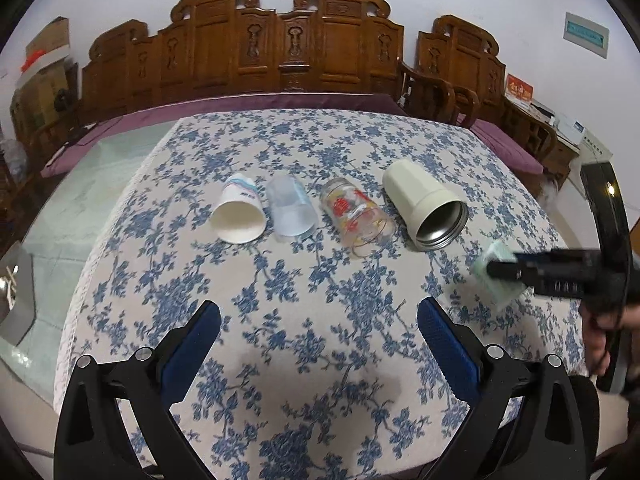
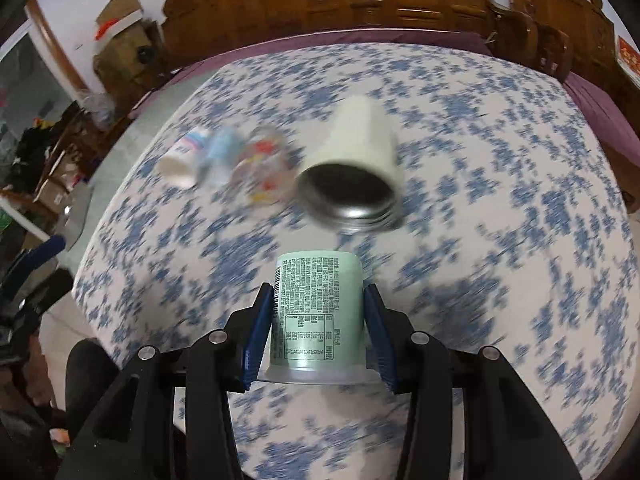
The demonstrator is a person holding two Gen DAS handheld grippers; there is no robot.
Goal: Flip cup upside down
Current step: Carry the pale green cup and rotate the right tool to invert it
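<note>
My right gripper (image 2: 318,304) is shut on a pale green plastic cup (image 2: 318,312) with printed text, held above the table with its bottom pointing forward and its rim toward the camera. In the left wrist view the same cup (image 1: 496,276) shows at the right in the right gripper (image 1: 500,270). My left gripper (image 1: 318,316) is open and empty above the near part of the table. Lying on their sides in a row are a white paper cup (image 1: 240,216), a clear blue cup (image 1: 290,210), a printed glass (image 1: 356,216) and a cream steel-lined tumbler (image 1: 426,204).
The table carries a blue floral cloth (image 1: 300,340). A carved wooden bench (image 1: 248,48) with a purple cushion stands behind it. Cardboard boxes (image 2: 120,36) stand at the far left. The right wrist view is motion-blurred.
</note>
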